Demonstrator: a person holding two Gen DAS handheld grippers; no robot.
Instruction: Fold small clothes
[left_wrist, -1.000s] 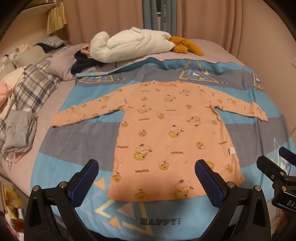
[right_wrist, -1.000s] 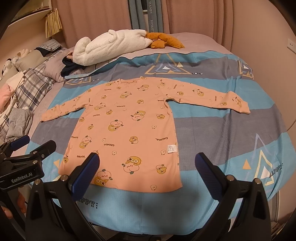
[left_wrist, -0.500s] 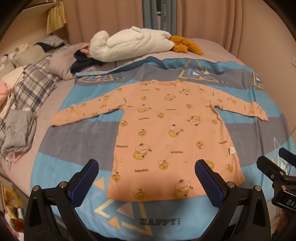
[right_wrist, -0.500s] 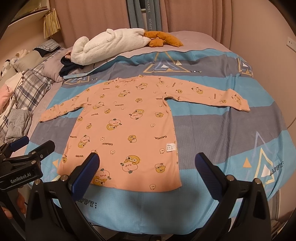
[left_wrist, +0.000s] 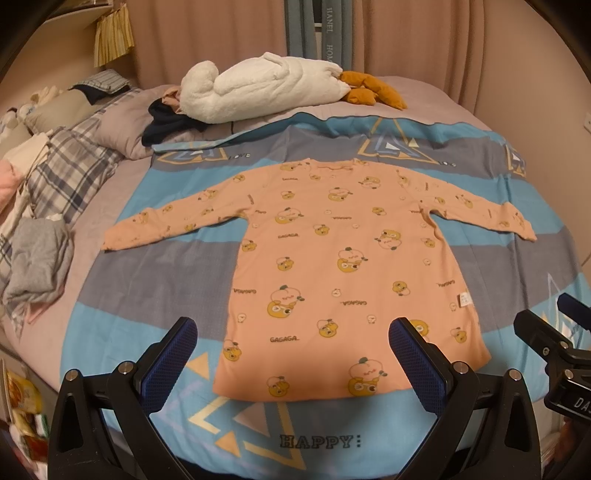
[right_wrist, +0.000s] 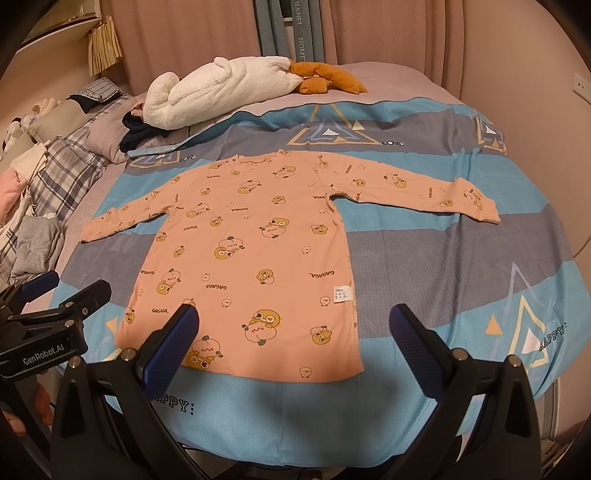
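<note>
A small orange long-sleeved shirt (left_wrist: 343, 266) (right_wrist: 251, 251) with a cartoon print lies flat on the blue and grey quilt (left_wrist: 147, 280) (right_wrist: 461, 280), both sleeves spread out sideways and its hem toward me. My left gripper (left_wrist: 291, 332) hovers open above the hem, nothing between its blue pads. My right gripper (right_wrist: 293, 314) is also open and empty, held over the hem's right half. Each gripper shows at the edge of the other's view.
A white plush blanket (left_wrist: 258, 88) and an orange soft toy (left_wrist: 373, 90) lie at the bed's far end. Plaid bedding (left_wrist: 70, 173), a dark garment (left_wrist: 166, 125) and a grey garment (left_wrist: 37, 266) sit along the left. Pink curtains hang behind. The quilt's front edge is just below the grippers.
Both grippers stay open. The right view has shifted slightly, the shirt sliding a little left and up in it; the left view is nearly the same.
</note>
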